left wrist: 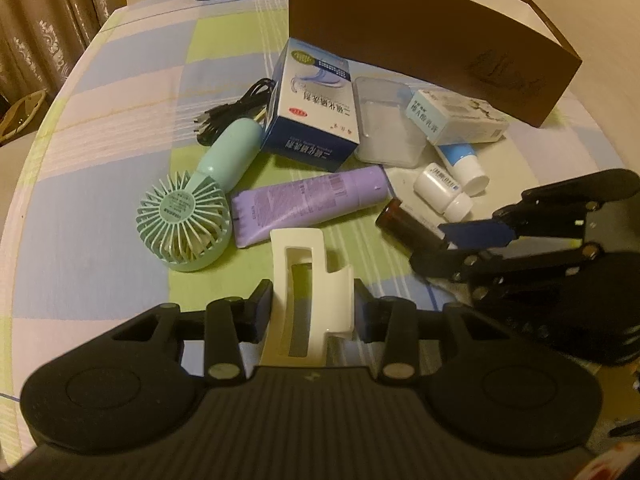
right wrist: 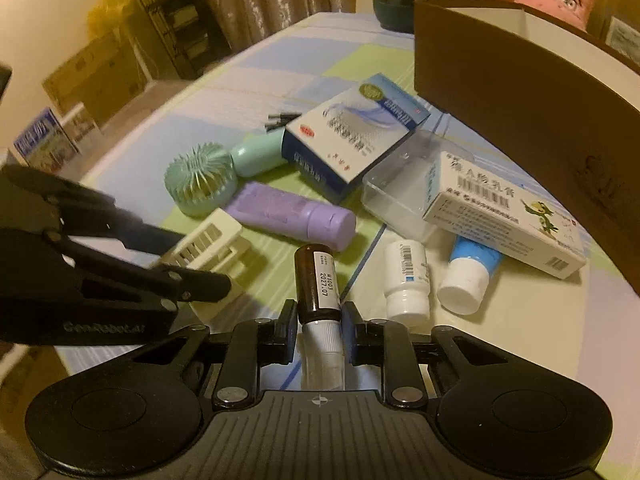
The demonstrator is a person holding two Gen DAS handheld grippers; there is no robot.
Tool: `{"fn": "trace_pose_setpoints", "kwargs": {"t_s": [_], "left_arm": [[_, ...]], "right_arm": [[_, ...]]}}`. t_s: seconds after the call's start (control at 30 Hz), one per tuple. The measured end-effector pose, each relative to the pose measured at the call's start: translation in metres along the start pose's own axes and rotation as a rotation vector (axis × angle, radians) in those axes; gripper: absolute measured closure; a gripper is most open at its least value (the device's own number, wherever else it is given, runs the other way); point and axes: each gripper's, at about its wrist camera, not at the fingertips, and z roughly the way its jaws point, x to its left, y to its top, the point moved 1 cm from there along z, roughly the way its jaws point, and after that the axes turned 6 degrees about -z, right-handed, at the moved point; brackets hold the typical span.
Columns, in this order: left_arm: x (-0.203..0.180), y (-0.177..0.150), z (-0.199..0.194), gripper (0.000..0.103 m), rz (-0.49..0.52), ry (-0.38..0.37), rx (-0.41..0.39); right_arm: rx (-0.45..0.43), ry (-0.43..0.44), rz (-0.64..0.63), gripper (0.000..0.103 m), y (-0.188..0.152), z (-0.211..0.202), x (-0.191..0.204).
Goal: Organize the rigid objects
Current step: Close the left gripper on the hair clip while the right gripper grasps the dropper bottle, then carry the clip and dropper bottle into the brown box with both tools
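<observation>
We see the brown bottle [right wrist: 318, 280] with its long axis along the fingers of the right gripper [right wrist: 319, 322], white cap toward the camera and base pointing to the purple tube [right wrist: 294, 216]. The jaws pinch it at the neck; it seems lifted slightly, but we cannot be sure. The left gripper [left wrist: 314, 306] pinches the cream hair clip [left wrist: 310, 296], long axis forward, low over the checked tablecloth [left wrist: 100, 184], near the green fan [left wrist: 188, 228] and brown box [left wrist: 420, 36].
</observation>
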Motion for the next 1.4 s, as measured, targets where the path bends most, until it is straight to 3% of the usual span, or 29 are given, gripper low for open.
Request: {"fn": "trace_pose_setpoints", "kwargs": {"t_s": [0.17, 0.4, 0.7, 0.87, 1.17, 1.4], "left_arm": [[-0.006, 0.012, -0.016, 0.065, 0.003, -0.011, -0.028], [-0.028, 0.056, -0.035, 0.065, 0.040, -0.047, -0.096], [-0.067, 0.144, -0.045, 0.065, 0.087, -0.118, -0.236], [-0.096, 0.197, -0.035, 0.065, 0.122, -0.148, -0.275], [-0.132, 0.265, 0.008, 0.065, 0.140, -0.169, -0.254], [-0.147, 0.289, 0.055, 0.065, 0.154, -0.155, -0.191]], "right_arm": [[-0.047, 0.016, 0.067, 0.080, 0.011, -0.025, -0.013], [-0.124, -0.027, 0.134, 0.080, 0.031, -0.062, -0.041], [-0.237, -0.156, 0.235, 0.080, 0.075, -0.100, -0.112], [-0.282, -0.229, 0.309, 0.080, 0.102, -0.108, -0.157], [-0.222, -0.277, 0.390, 0.080, 0.120, -0.084, -0.216], [-0.141, -0.273, 0.446, 0.080, 0.118, -0.054, -0.247]]}}
